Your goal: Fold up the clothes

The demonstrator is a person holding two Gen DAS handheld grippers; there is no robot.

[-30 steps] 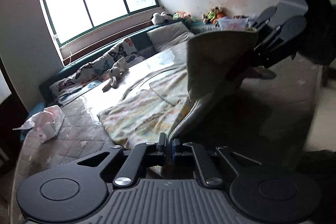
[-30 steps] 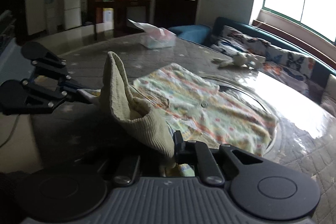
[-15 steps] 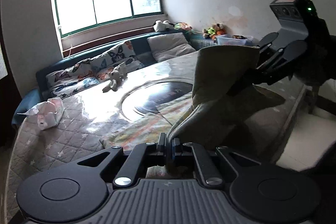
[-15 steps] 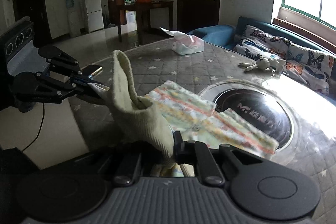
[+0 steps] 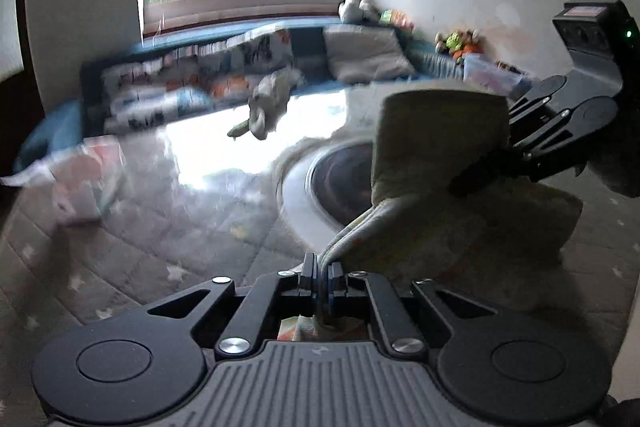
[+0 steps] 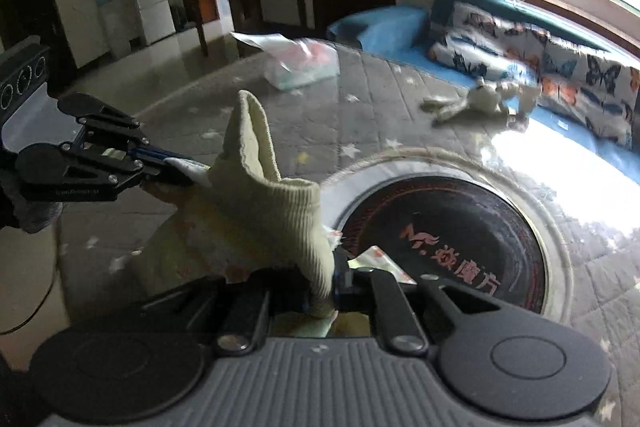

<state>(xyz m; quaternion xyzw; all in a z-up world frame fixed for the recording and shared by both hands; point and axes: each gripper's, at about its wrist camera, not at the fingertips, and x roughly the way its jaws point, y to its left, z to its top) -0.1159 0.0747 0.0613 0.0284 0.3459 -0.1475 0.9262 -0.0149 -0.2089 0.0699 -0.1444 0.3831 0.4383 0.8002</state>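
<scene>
A small garment (image 5: 436, 139), pale yellow ribbed knit with a colourful print inside, hangs off the table between both grippers. My left gripper (image 5: 320, 271) is shut on one edge of it at the bottom of the left wrist view. Across from it, my right gripper (image 5: 480, 179) is shut on the other end. In the right wrist view the ribbed cloth (image 6: 272, 211) stands up in a fold from my right gripper (image 6: 334, 279), whose jaws are closed on it. The left gripper (image 6: 176, 167) pinches the far edge. The garment's lower part is hidden behind the fold.
The round table has a grey quilted cover (image 6: 400, 115) and a dark glass turntable (image 6: 440, 227) in its middle. A tissue pack (image 6: 304, 63) and a stuffed rabbit (image 6: 472, 103) lie on the far side. A sofa with butterfly cushions (image 6: 540, 55) runs under the window.
The garment, which lay partly spread over the turntable, has been lifted clear of it by both grippers. The turntable now shows bare. Both views swung and are blurred.
</scene>
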